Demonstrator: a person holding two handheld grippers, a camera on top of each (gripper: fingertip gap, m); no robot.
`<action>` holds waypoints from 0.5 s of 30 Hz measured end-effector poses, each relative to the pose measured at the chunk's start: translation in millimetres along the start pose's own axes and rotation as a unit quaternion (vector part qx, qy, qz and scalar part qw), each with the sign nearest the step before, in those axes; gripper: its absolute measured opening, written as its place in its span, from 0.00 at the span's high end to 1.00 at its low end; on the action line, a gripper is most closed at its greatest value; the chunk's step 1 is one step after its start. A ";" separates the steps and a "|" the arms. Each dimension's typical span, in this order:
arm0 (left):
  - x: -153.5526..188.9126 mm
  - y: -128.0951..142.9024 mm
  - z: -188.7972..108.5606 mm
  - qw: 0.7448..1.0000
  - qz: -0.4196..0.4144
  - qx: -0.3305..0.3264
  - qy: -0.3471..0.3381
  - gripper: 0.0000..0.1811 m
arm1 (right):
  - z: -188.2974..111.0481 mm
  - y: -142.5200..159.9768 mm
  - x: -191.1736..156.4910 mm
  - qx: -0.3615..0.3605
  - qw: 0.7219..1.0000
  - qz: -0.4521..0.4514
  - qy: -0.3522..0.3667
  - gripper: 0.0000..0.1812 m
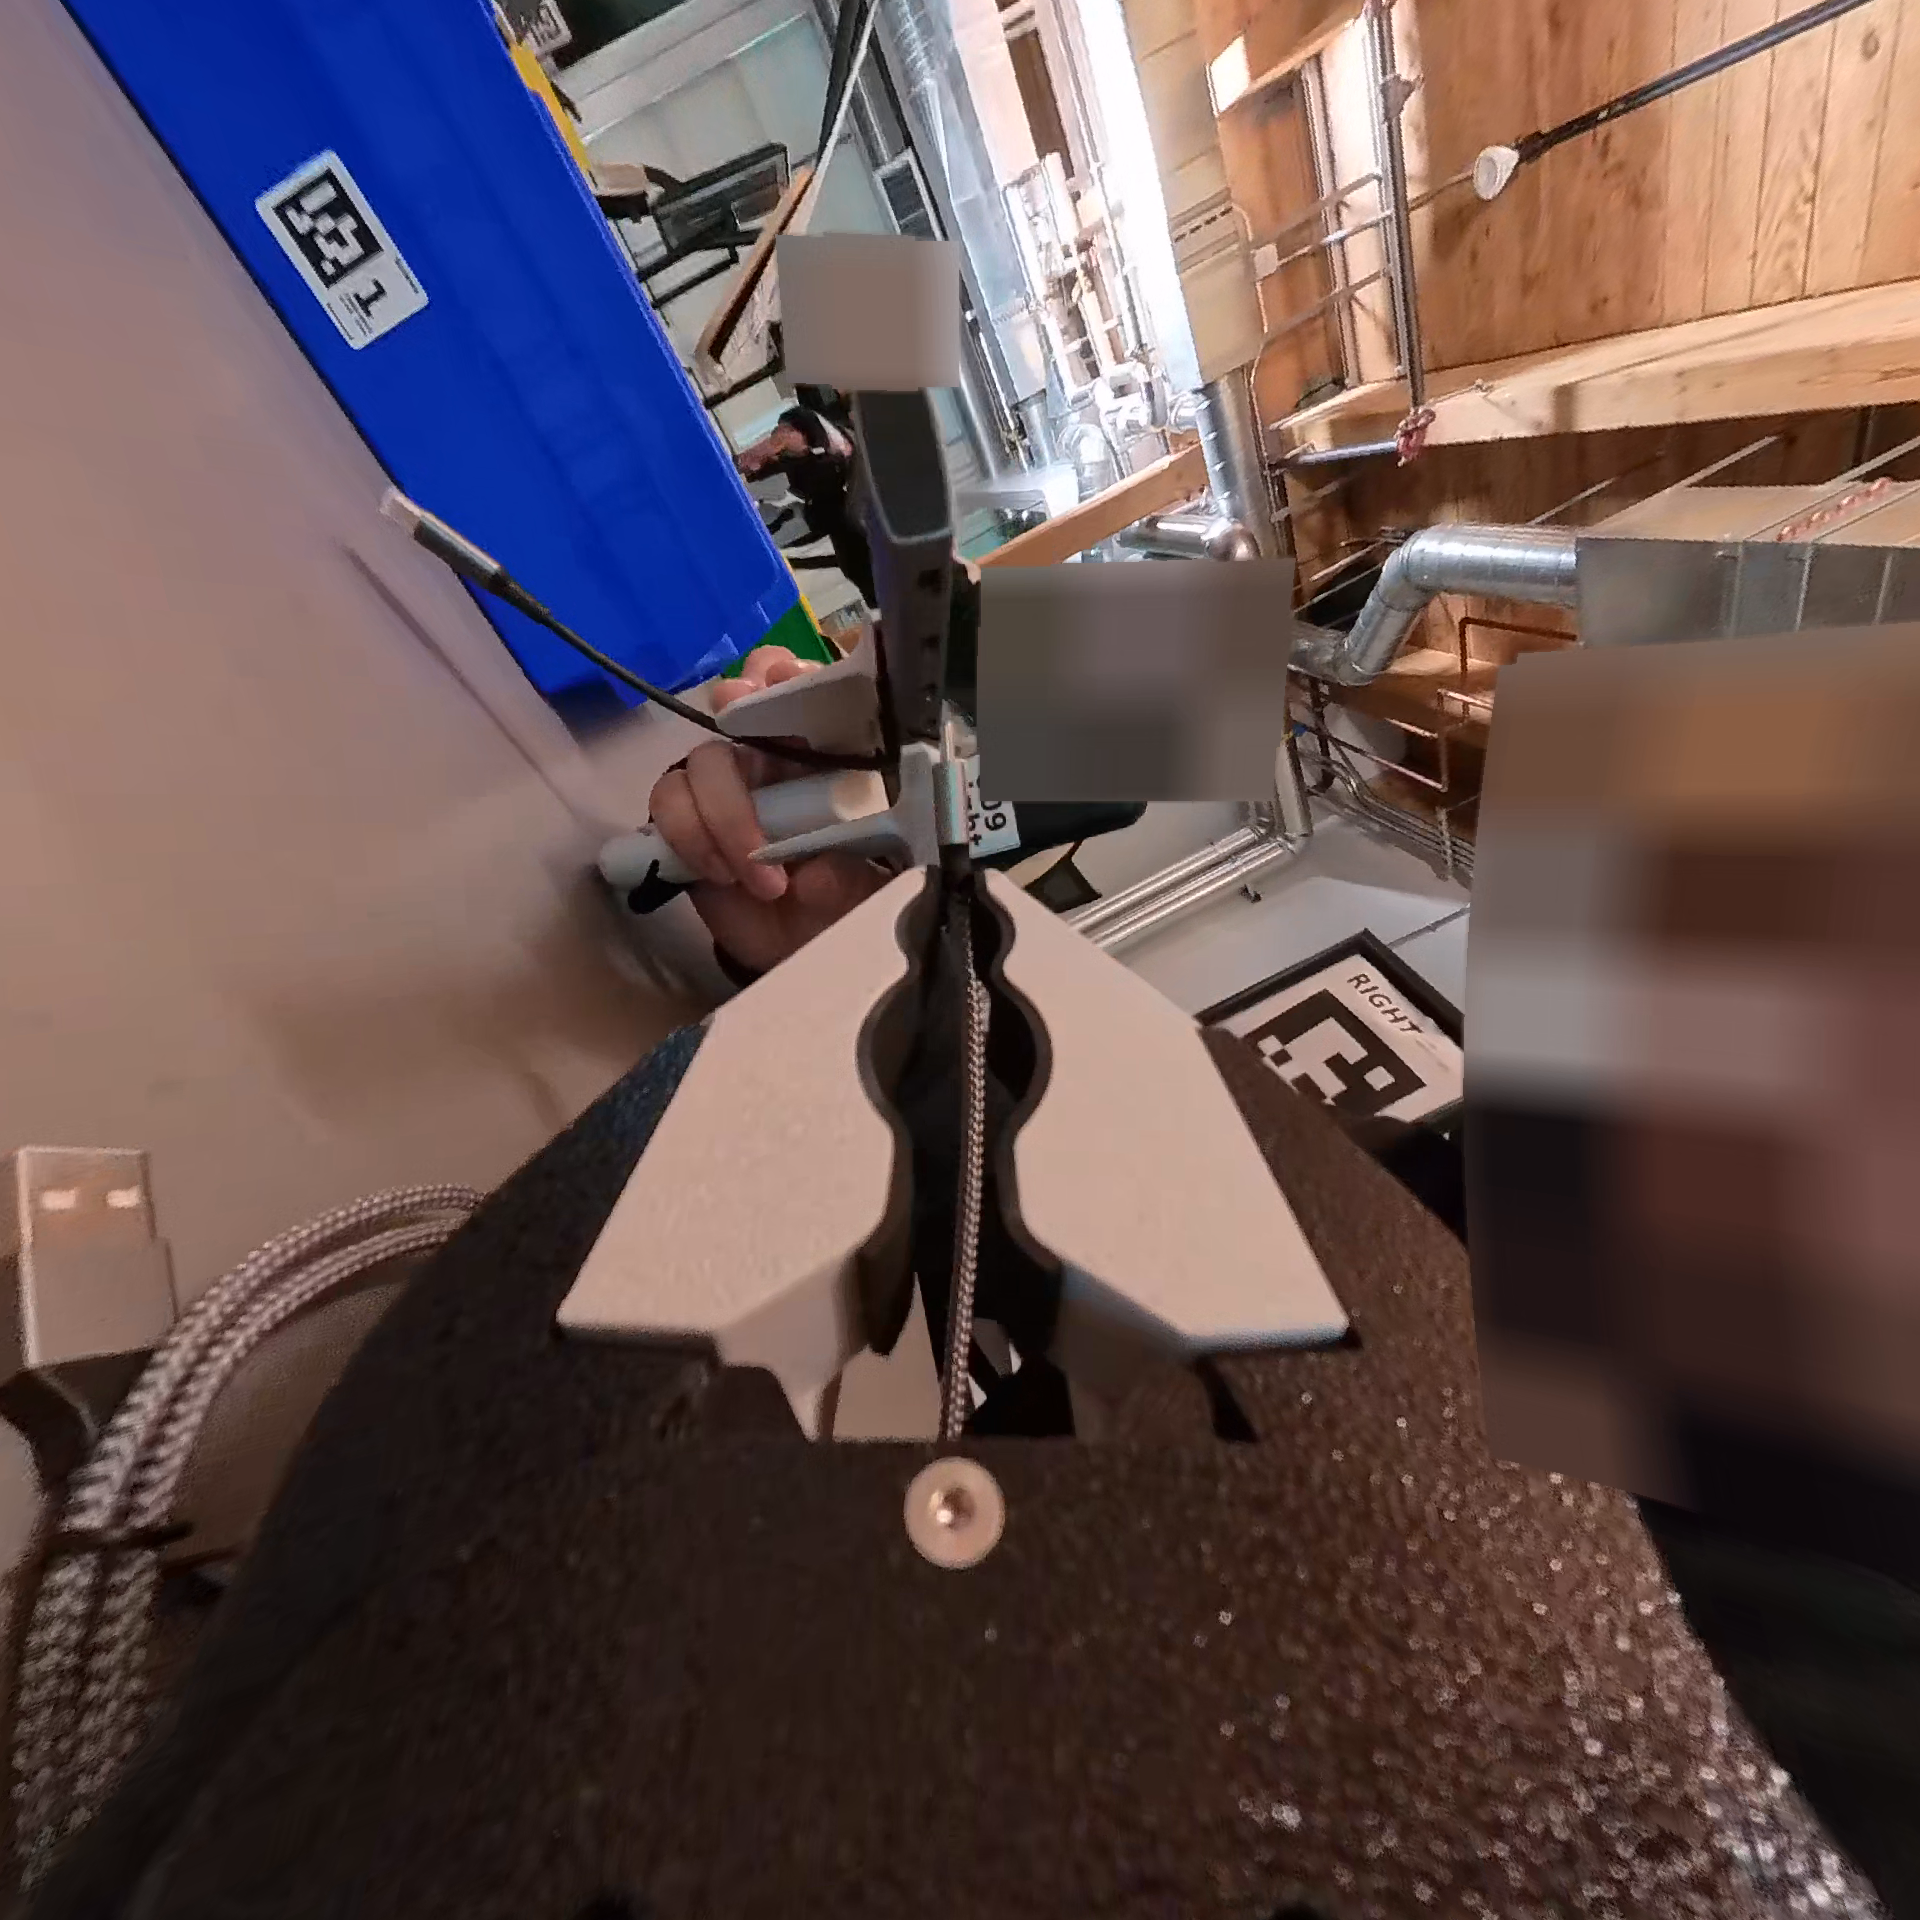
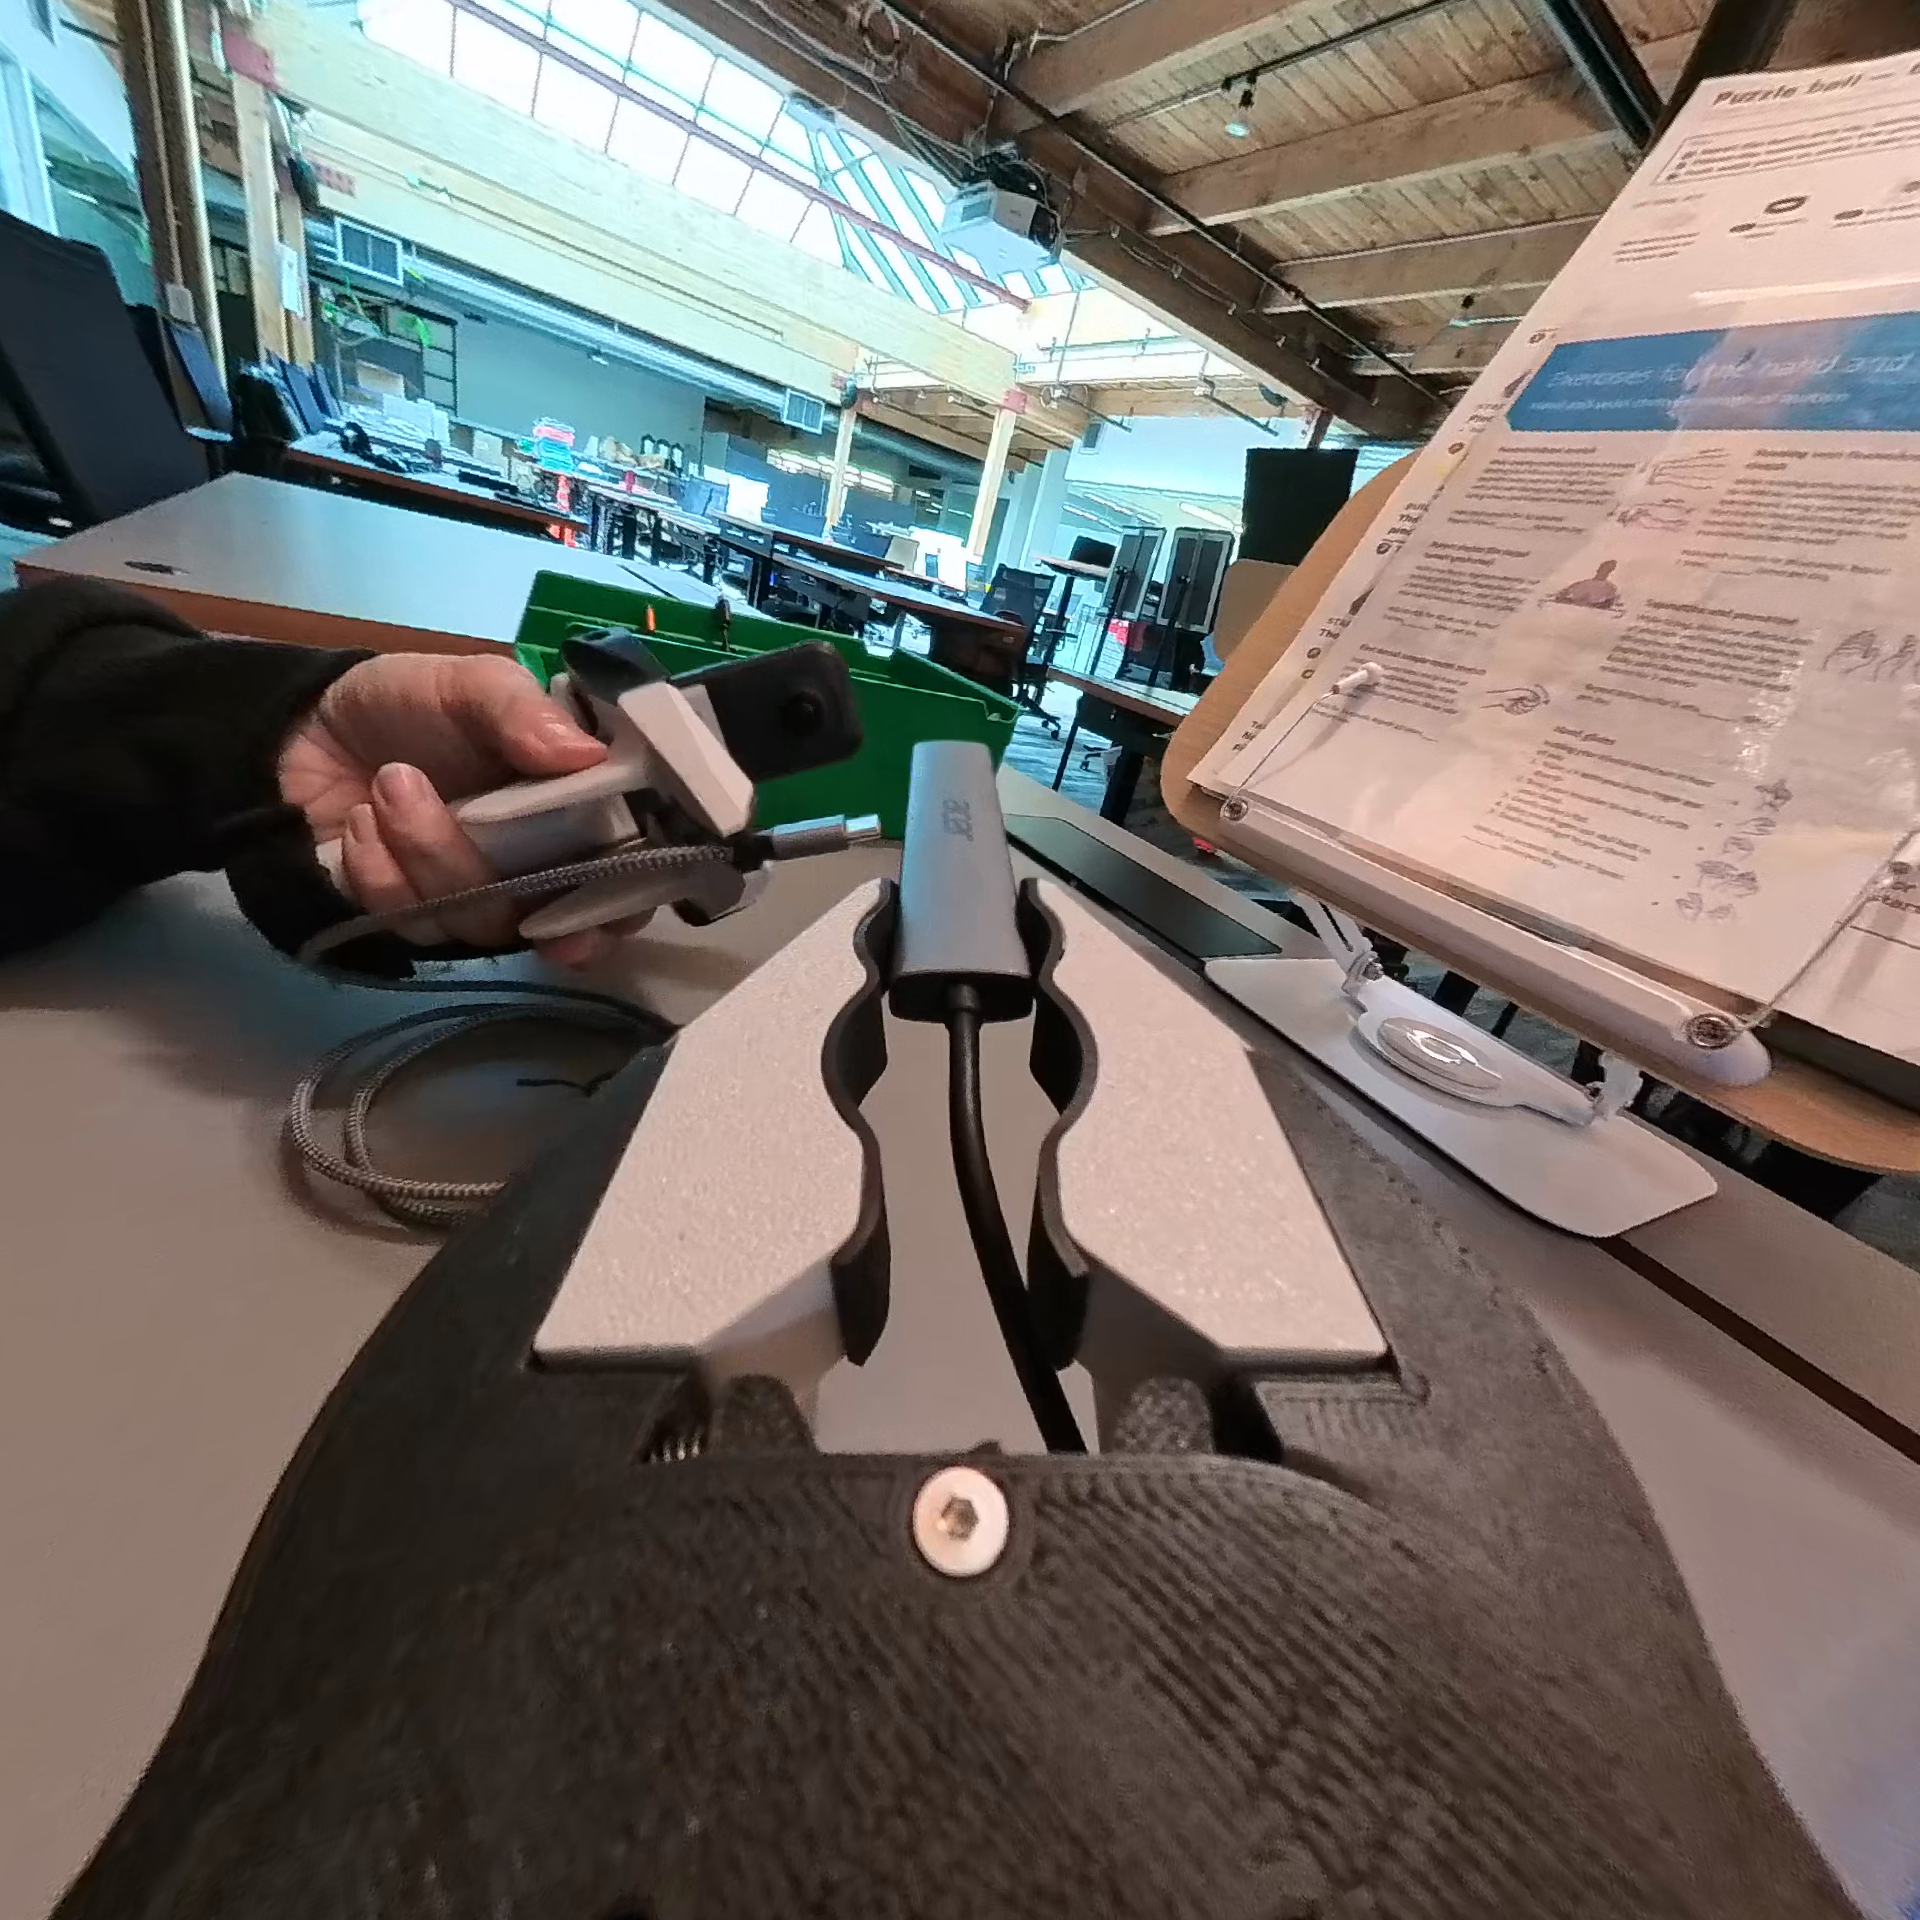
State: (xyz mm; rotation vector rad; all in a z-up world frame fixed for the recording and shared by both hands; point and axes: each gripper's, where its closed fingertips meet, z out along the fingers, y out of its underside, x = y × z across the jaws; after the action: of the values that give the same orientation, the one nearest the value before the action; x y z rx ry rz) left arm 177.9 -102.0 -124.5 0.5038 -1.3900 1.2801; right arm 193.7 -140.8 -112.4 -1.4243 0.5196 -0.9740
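Gripping a grey hub [image 2: 951, 873] by its cabled end, the right tool [image 2: 954, 940] has its fingers closed on the body, so the hub's long side with the ports stands clear of the fingers, open to the left. The hub's black lead [image 2: 992, 1195] runs back between the fingers toward the camera.

The left tool [image 1: 961, 899] is closed on a braided cable [image 1: 968, 1122] just behind its plug [image 1: 954, 800], leaving the metal tip free and pointed at the hub [image 1: 909, 540]; the tip sits just beside the hub's side, though contact cannot be judged. In the right view the same plug [image 2: 831, 831] lies level, a little left of the hub.

The cable's slack [image 2: 384, 1132] coils on the desk [image 2: 135, 1195] at near left. A green bin [image 2: 914, 707] sits behind, a blue bin [image 1: 499, 343] too, and a stand with printed sheets [image 2: 1621, 623] on the right.
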 end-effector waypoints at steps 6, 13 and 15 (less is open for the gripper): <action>-3.7 5.6 2.8 1.000 -0.001 -0.013 -0.009 0.99 | 4.1 5.1 -10.3 -0.019 0.999 -0.038 -0.012 0.88; -6.6 10.2 4.8 1.000 0.002 -0.025 -0.019 0.99 | 3.0 1.5 -7.2 -0.011 0.999 -0.037 -0.002 0.88; -5.4 9.7 5.4 1.000 -0.001 -0.022 -0.014 0.99 | 3.0 2.4 -8.8 -0.013 0.999 -0.038 -0.008 0.88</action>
State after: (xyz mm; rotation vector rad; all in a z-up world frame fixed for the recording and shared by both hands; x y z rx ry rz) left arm 168.7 -105.6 -132.0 0.4941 -1.4374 1.2422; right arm 192.0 -132.3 -116.4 -1.4834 0.4713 -1.0195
